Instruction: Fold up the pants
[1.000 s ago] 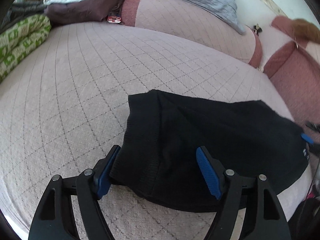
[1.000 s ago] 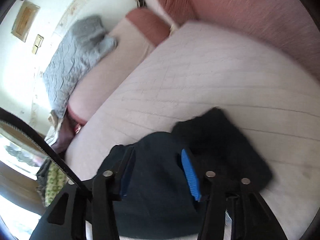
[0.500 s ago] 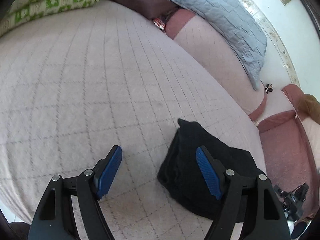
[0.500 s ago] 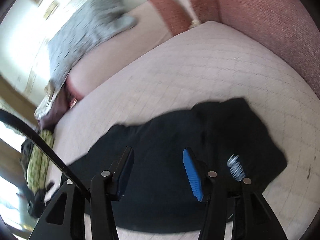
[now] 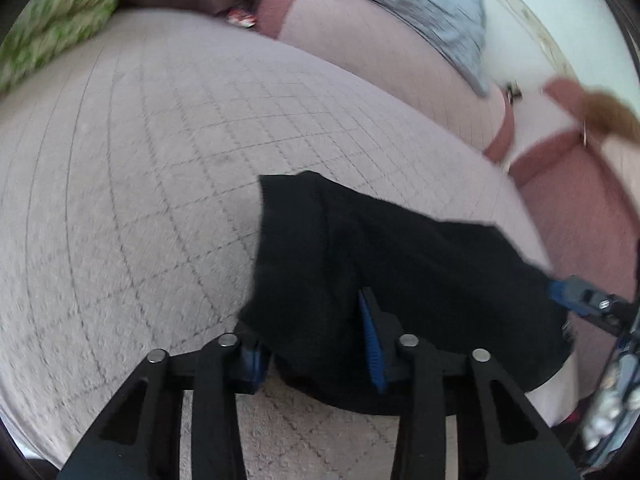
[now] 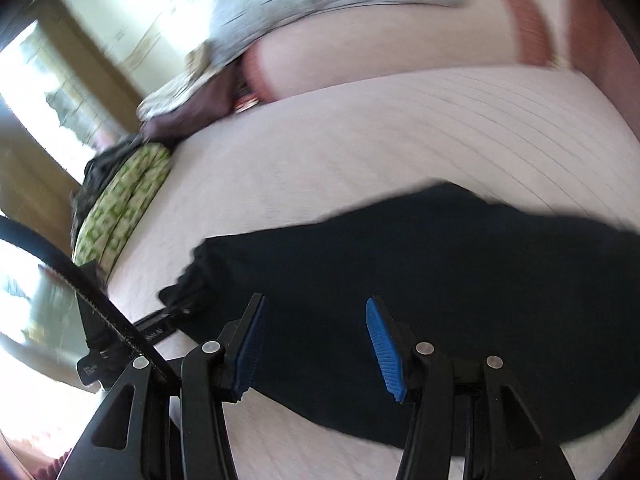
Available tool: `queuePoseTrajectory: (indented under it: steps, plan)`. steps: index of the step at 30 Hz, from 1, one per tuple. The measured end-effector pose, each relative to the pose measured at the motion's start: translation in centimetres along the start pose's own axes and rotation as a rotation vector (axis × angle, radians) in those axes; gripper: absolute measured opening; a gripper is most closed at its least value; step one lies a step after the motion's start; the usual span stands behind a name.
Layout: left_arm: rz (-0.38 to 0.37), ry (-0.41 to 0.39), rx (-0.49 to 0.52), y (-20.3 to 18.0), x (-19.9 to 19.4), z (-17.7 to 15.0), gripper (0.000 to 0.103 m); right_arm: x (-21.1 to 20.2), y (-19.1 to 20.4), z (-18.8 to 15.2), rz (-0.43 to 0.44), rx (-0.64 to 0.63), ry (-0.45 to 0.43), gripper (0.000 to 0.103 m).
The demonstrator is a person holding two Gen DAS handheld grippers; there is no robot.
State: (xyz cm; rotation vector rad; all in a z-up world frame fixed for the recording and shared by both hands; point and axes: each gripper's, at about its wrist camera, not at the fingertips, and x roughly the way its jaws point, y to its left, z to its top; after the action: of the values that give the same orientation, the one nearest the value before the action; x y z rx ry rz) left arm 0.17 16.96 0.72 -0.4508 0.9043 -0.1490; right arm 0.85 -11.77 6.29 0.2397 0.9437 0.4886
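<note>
- The soft black cloth pants (image 5: 400, 264) lie in a flat bundle on the pale pink quilted bed cover (image 5: 152, 184), near the front edge of the bed.
- The left gripper (image 5: 316, 344) is low at the left end of the pants. Its two blue pads stand apart with black cloth bunched between them. I cannot tell if they are pinching the cloth yet.
- The right gripper (image 6: 316, 344) hangs over the middle of the pants (image 6: 420, 280), open, with nothing in it.
- The step in hand looks like taking hold of the left end so it can be folded over.
- To do it well, the left pads should close on all the layers at the edge, not just the top one — or the fold will slip apart.
- The right gripper can help by pressing down where the crease should go.
- Lift the end only a little and bring it straight over, so the edges line up.
- Smooth the bump in the cloth before letting go — the pants look lumpy near the left pads.
- A green and white patterned blanket (image 5: 52, 36) and a grey quilted pillow (image 5: 420, 4) sit at the back, well apart from the pants.
- There is tiny white writing on the black tool part (image 6: 120, 344) at the left of the right wrist view, but it is too small and blurry to read.
- I see no brand or label on the pants.
</note>
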Motion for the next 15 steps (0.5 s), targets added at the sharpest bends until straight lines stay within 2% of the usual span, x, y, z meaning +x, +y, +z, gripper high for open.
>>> queuePoseTrajectory:
  steps: [3,6,8,10,12,15]
  plan:
    - [-0.033,-0.021,-0.074,0.9,-0.3,-0.5,0.037,4.2,4.5,3.5,0.026,-0.11,0.107,0.057]
    - [-0.025,-0.038,-0.076,0.6,-0.4,-0.8,0.04,9.0,9.2,5.8,0.064,-0.175,0.249,0.057]
    - [-0.037,-0.04,-0.084,0.4,-0.3,-0.8,0.044,12.6,12.2,7.2,0.058,-0.23,0.352,0.058]
    - [-0.048,-0.038,-0.095,0.5,-0.3,-0.7,0.044,15.7,14.8,7.2,0.018,-0.313,0.434,0.06]
    - [-0.063,-0.035,-0.114,0.9,-0.3,-0.7,0.044,19.0,17.1,7.5,-0.066,-0.385,0.506,0.063]
    - [-0.069,-0.03,-0.123,1.1,-0.4,-0.7,0.046,22.3,19.5,7.5,-0.145,-0.433,0.565,0.064]
